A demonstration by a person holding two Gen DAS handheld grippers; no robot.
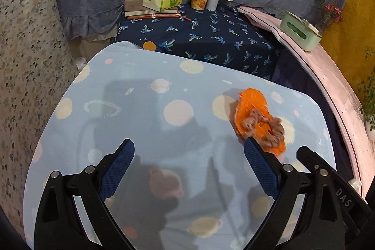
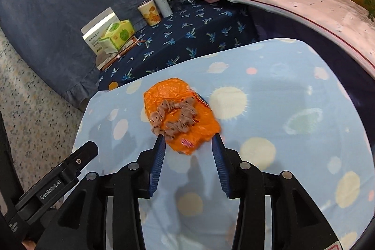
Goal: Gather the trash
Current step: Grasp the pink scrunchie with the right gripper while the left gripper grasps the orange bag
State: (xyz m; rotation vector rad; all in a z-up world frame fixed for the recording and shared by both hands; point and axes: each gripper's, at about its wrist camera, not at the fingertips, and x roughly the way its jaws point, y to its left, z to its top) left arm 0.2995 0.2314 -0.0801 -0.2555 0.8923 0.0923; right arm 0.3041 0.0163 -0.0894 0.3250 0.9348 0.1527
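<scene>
The right gripper [image 2: 187,144] is standing partly open, its pads either side of the near end of an orange wrapper [image 2: 180,114] without pressing it. The left gripper [image 1: 188,151] is gaping wide and empty. The wrapper is lying on the planet-print cloth [image 2: 281,90].
</scene>
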